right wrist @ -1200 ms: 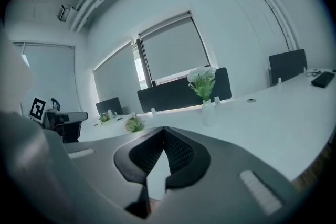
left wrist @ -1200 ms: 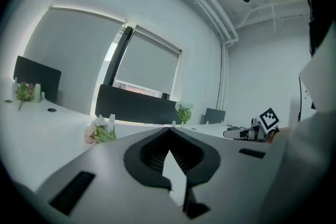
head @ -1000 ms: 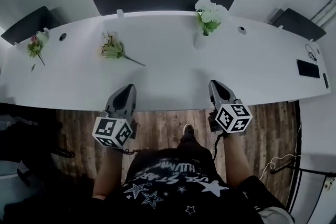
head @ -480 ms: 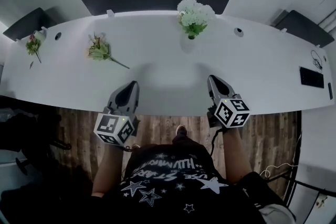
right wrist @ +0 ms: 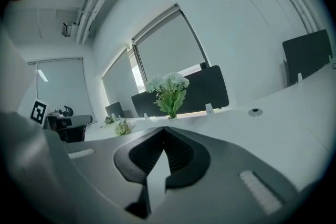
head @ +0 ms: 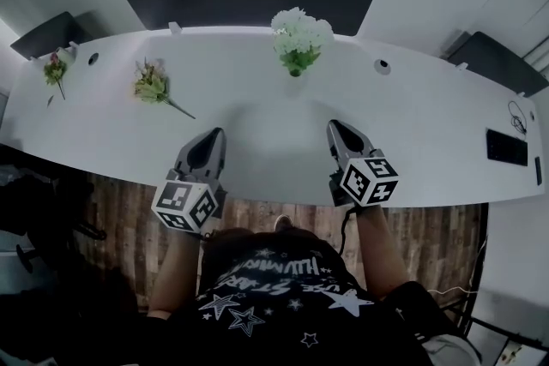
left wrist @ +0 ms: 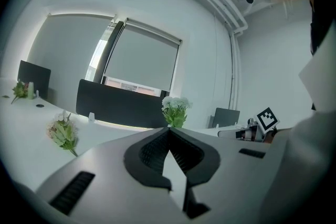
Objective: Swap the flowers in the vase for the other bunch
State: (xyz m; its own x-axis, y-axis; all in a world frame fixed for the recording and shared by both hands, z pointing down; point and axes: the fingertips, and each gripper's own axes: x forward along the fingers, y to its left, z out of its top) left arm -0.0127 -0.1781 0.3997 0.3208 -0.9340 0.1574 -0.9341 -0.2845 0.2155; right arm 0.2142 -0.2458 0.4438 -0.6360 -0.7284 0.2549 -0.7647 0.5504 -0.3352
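Observation:
A bunch of white flowers [head: 299,37] with green leaves stands in a pale vase [head: 294,83] at the back middle of the long white desk [head: 257,141]. The same white flowers [left wrist: 175,110] [right wrist: 168,91] appear ahead in both gripper views. A second bunch [head: 153,84], pinkish with green, lies flat on the desk to the left; this loose bunch [left wrist: 63,132] [right wrist: 122,126] is also seen from both grippers. My left gripper [head: 210,138] and right gripper [head: 334,129] hover over the desk's near edge, both shut and holding nothing.
A third small bunch [head: 56,70] rests at the desk's far left end. Dark divider screens [head: 249,3] stand behind the desk. A black phone [head: 503,147] lies at the right end. Round cable holes [head: 382,64] sit in the desktop.
Both grippers have moved forward, from over the floor to over the desk's near edge. The vase and loose bunch have shifted left in the head view. Jaws stayed shut.

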